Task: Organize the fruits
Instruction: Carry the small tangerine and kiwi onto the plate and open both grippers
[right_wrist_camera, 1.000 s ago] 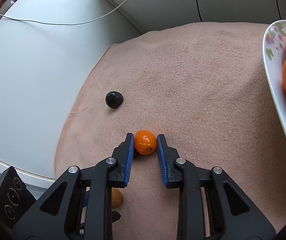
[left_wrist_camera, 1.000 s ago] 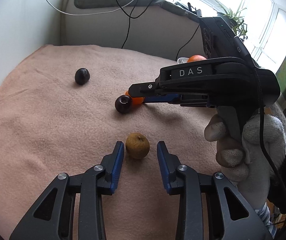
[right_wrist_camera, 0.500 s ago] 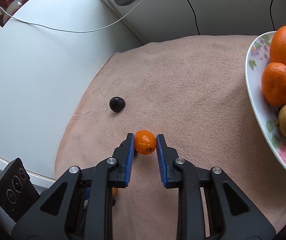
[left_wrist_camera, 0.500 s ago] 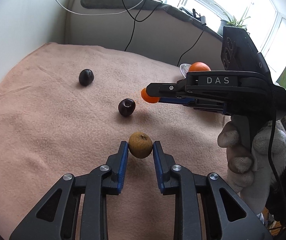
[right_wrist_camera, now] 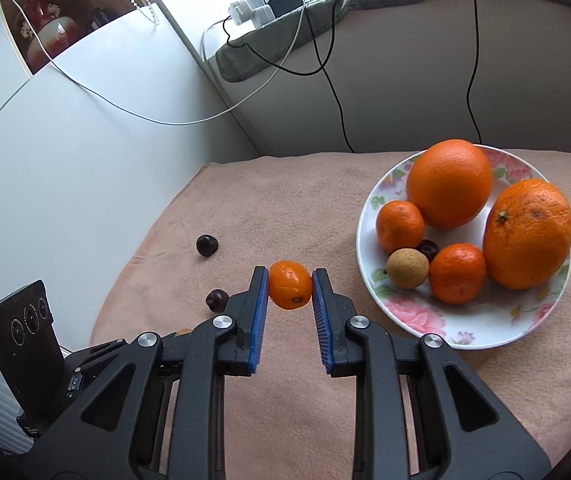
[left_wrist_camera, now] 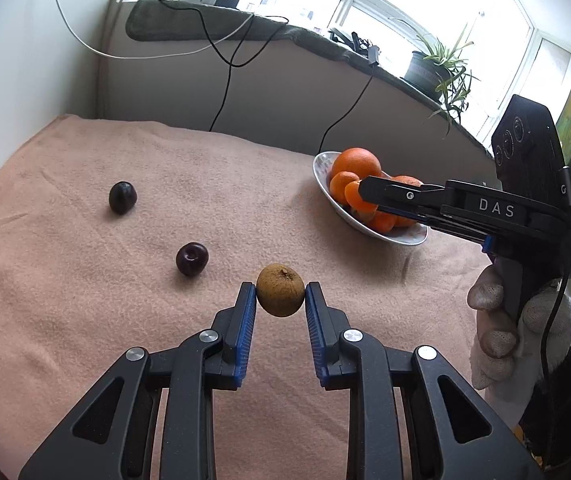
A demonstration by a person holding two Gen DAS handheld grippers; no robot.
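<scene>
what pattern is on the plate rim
Pink roses with green leaves on white, on the plate; clearest in the right wrist view.

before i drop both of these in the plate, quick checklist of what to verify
1. Left gripper shut on the brown fruit, lifted off the cloth: ok.
2. Right gripper shut on the small orange fruit: ok.
3. Plate has free space near its front rim: ok.
4. Right gripper's height above the plate rim: cannot tell.
5. Both grippers heading for one plate, risk of crossing: not ok, go one at a time.
6. Two dark plums left on the cloth: not ok.
</scene>
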